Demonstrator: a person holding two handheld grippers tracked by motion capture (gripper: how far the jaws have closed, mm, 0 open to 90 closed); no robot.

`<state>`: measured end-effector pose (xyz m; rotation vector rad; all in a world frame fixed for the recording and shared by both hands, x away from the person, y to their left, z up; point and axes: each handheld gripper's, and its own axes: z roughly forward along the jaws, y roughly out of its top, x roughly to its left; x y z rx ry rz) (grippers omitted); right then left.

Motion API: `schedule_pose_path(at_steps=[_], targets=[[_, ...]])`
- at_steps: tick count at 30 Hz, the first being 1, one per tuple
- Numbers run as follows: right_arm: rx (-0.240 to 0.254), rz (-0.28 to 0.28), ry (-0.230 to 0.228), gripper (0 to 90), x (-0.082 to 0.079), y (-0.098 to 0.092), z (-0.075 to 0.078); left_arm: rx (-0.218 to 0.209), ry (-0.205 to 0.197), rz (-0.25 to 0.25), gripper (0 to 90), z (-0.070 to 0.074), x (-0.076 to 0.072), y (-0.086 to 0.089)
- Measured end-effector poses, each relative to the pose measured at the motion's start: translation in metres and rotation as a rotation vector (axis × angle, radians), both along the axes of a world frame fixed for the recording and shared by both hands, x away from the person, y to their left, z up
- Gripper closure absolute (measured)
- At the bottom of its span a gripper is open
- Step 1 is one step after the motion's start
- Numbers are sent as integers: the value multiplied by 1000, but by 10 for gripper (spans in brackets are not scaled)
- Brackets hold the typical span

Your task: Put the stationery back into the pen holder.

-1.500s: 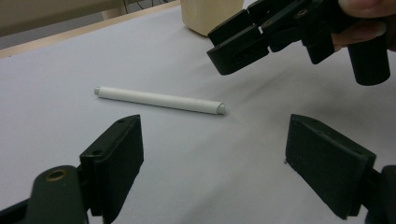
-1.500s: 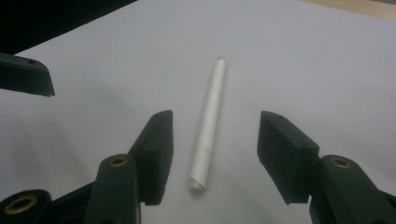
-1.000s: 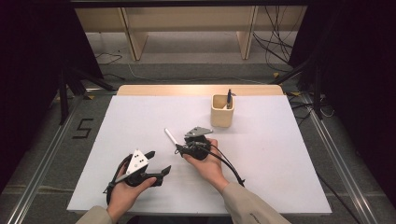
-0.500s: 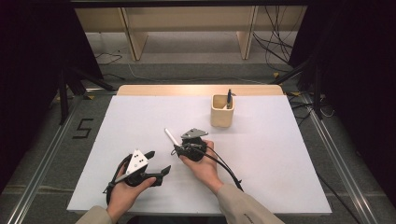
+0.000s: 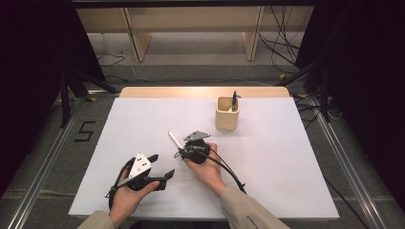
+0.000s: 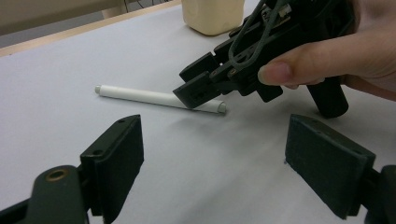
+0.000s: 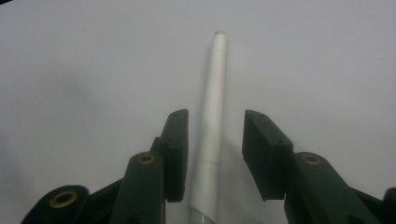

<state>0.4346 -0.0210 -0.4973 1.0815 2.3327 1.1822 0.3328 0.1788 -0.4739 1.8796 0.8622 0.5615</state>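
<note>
I am closing my right gripper [image 7: 215, 154] around the white pen [image 7: 211, 126] lying on the table [image 5: 286, 157] at the cup's [image 5: 227, 114] seven o'clock, jaws not yet pressing, so I should centre them first, while my left gripper [image 6: 233, 158] is idling open.

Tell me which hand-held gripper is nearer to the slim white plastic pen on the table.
Right. The right hand-held gripper has the slim white plastic pen between its closing jaws; the left hand-held gripper stays apart, nearer the person.
</note>
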Motion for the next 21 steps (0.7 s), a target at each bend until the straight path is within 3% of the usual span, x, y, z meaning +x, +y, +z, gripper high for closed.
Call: schedule_pose_path(at_steps=[21], targets=[[-46, 17, 10, 648, 2, 7, -3, -4, 1, 2, 195, 0, 0, 0]])
